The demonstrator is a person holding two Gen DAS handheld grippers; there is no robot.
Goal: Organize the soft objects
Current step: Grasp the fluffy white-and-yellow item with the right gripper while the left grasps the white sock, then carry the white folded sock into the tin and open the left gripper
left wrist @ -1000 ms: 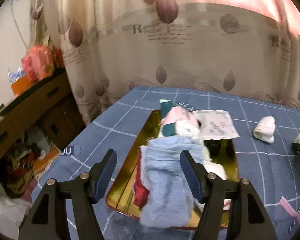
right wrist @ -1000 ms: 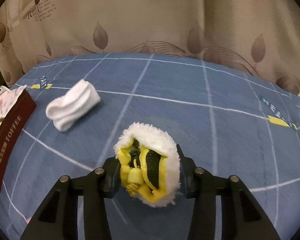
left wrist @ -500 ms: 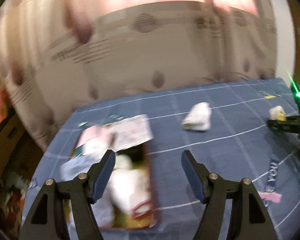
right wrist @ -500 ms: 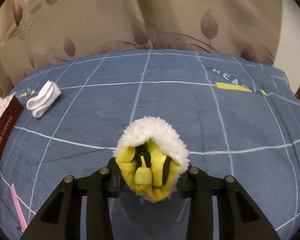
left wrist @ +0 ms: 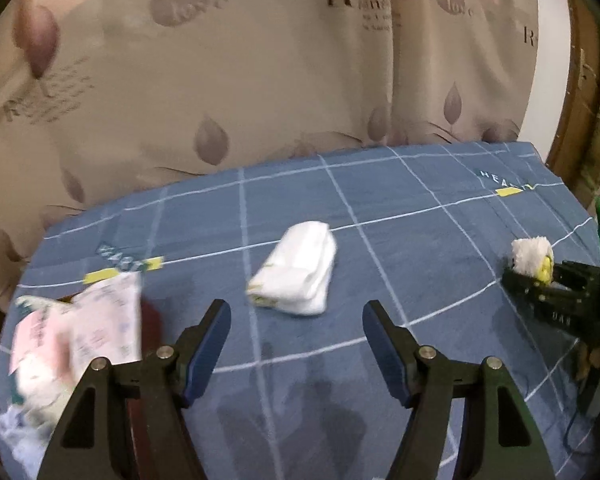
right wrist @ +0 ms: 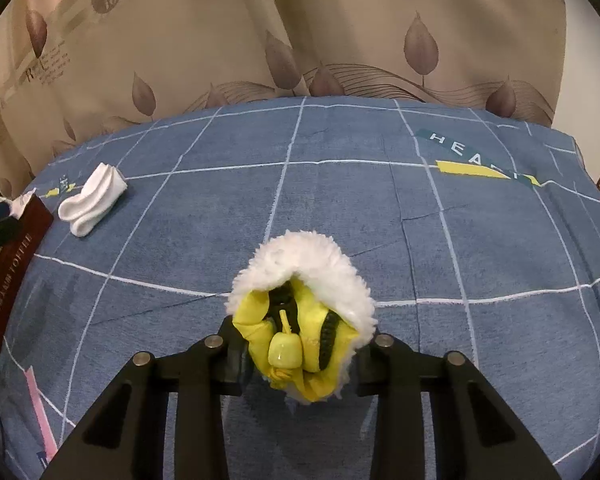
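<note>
My left gripper [left wrist: 296,332] is open and empty, just short of a folded white sock [left wrist: 296,276] lying on the blue checked sheet [left wrist: 420,216]. The sock also shows at the far left of the right wrist view [right wrist: 92,200]. My right gripper [right wrist: 300,348] is shut on a yellow plush toy with a white fleecy rim [right wrist: 300,304], held a little above the sheet. That toy and gripper show at the right edge of the left wrist view [left wrist: 534,260]. The maroon toffee tin [right wrist: 10,276] with folded cloths [left wrist: 72,344] lies at the left.
A beige leaf-print curtain [left wrist: 220,80] hangs right behind the bed. A wooden door frame [left wrist: 580,80] stands at the far right. The bed's far edge meets the curtain; its right edge drops off near the frame.
My left gripper has swung right, away from the tin of cloths, and now faces the white sock. My right gripper has drawn back to the right, still holding the plush toy.
</note>
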